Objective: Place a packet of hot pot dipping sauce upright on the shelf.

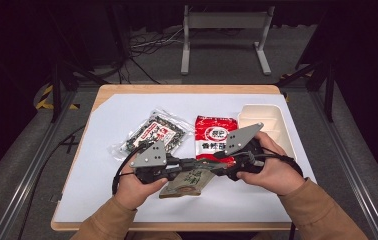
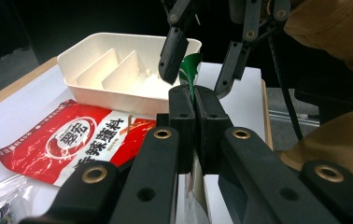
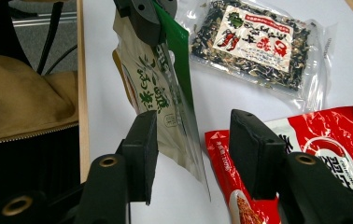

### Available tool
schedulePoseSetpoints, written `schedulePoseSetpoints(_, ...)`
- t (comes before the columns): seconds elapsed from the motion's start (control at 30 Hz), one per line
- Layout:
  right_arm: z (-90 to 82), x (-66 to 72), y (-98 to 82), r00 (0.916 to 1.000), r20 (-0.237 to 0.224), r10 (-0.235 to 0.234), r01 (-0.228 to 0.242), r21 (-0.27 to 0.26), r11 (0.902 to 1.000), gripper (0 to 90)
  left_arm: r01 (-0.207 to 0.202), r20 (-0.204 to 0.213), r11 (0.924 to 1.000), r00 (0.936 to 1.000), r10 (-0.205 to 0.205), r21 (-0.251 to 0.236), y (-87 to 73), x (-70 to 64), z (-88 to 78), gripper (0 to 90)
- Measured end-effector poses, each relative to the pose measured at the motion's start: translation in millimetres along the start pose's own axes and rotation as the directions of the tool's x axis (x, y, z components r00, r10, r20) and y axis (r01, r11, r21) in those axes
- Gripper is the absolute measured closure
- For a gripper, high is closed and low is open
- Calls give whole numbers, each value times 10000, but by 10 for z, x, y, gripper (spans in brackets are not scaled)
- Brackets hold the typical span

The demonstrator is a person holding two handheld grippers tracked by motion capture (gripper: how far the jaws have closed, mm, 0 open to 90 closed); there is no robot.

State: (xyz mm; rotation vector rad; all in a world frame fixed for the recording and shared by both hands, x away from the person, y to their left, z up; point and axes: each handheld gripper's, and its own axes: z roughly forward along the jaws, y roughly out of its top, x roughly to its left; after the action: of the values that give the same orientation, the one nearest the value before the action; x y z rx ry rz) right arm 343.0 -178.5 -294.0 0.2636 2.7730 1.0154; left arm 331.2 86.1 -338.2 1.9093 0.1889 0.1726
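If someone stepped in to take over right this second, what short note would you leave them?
Left tool: shut on the green-edged packet, holding it up off the table.
Right tool: open, jaws either side of that packet's free edge, not pressing it.
Red packet and clear bag of dark dried bits lie flat on the white sheet, untouched.
White divided tray sits at the far right, nothing in it that I can see.
Left to do, probably: take the packet with the right tool and move it, perhaps to the tray.
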Motion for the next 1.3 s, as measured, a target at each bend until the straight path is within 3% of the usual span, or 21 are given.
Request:
schedulePoseSetpoints(0.3, 103, 29, 33, 9994, -350, -82, 96, 408, 9991, 658, -56, 144, 9999, 9999, 58, -139, -2, -21, 18, 869)
schedulePoseSetpoints(0.6, 224, 38, 67, 9977, -613, -273, 315, 694, 9971, 709, -158, 205, 9998, 9997, 160, -104, -4, -42, 29, 868)
schedulePoseSetpoints(0.77, 254, 52, 76, 9963, -791, -324, 398, 943, 9947, 864, -150, 229, 9999, 9996, 151, -81, -13, -41, 36, 865)
schedulePoseSetpoints(0.93, 251, 58, 76, 9960, -869, -186, 280, 1082, 9937, 896, 79, 448, 9999, 9990, -74, -99, -49, 3, 46, 850)
schedulePoseSetpoints(1.17, 193, 40, 79, 9941, -1046, 300, -179, 1148, 9932, 899, 175, 370, 9994, 9992, -164, -311, -56, 8, 50, 755)
schedulePoseSetpoints(1.3, 154, 34, 92, 9952, -937, 275, -155, 1258, 9919, 899, 300, 281, 9989, 9992, -290, -360, -56, 17, 26, 664)
